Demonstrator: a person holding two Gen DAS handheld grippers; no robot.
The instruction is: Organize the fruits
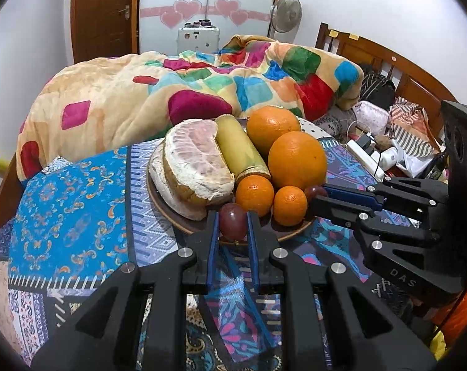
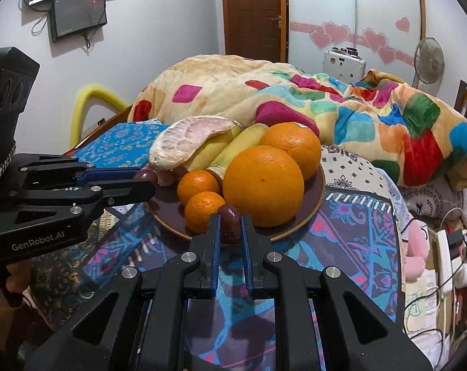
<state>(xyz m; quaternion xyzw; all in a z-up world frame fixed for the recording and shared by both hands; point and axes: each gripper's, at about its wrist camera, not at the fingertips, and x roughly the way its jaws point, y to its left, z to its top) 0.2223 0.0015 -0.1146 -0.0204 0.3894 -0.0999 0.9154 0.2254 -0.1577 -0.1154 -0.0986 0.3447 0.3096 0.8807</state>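
Glossy grape (image 1: 232,225), dimpled orange (image 1: 297,160) peel, matt black plastic tongs (image 1: 232,232), patterned cloth (image 1: 66,216).

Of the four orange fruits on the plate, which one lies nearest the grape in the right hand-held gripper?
The small mandarin at the plate's front, just left of that grape.

I see the plate (image 1: 184,227) packed full: the big pomelo (image 1: 196,167) blocks its left side and two big oranges (image 1: 297,160) block its right. The two grippers crowd its near rim. The big blanket (image 1: 125,99) walls off the top of the frame. The blue cloth (image 1: 69,216) at lower left is flat, open room.
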